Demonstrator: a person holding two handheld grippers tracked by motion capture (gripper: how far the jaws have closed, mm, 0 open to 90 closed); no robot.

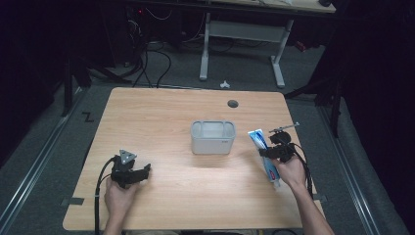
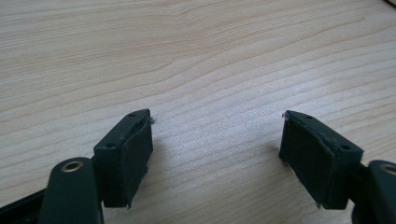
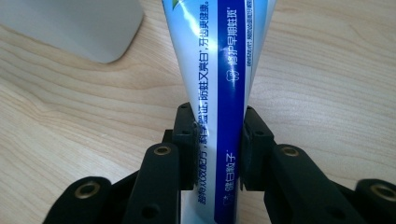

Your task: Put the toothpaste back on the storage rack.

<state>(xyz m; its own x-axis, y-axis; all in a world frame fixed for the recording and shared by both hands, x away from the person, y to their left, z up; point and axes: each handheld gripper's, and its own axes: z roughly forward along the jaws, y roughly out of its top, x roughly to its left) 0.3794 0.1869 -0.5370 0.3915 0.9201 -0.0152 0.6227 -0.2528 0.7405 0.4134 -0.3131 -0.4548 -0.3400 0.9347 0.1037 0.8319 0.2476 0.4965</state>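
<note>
A blue and white toothpaste tube [image 1: 265,152] lies on the wooden table [image 1: 161,117] at the right, its cap end toward the person. My right gripper [image 1: 274,152] is shut on the tube; in the right gripper view both pads press the tube [image 3: 219,93] from either side, midway at the gripper [image 3: 218,140]. A grey open-topped holder [image 1: 213,137] stands in the middle of the table, left of the tube, and its corner [image 3: 70,28] shows at the upper left. My left gripper [image 1: 144,172] rests at the front left, open over bare wood [image 2: 217,140].
A round cable hole [image 1: 233,104] sits near the table's far edge. Beyond the table stand a white desk frame [image 1: 242,34] and loose cables [image 1: 151,63] on the grey floor. Bare wood lies between the two grippers.
</note>
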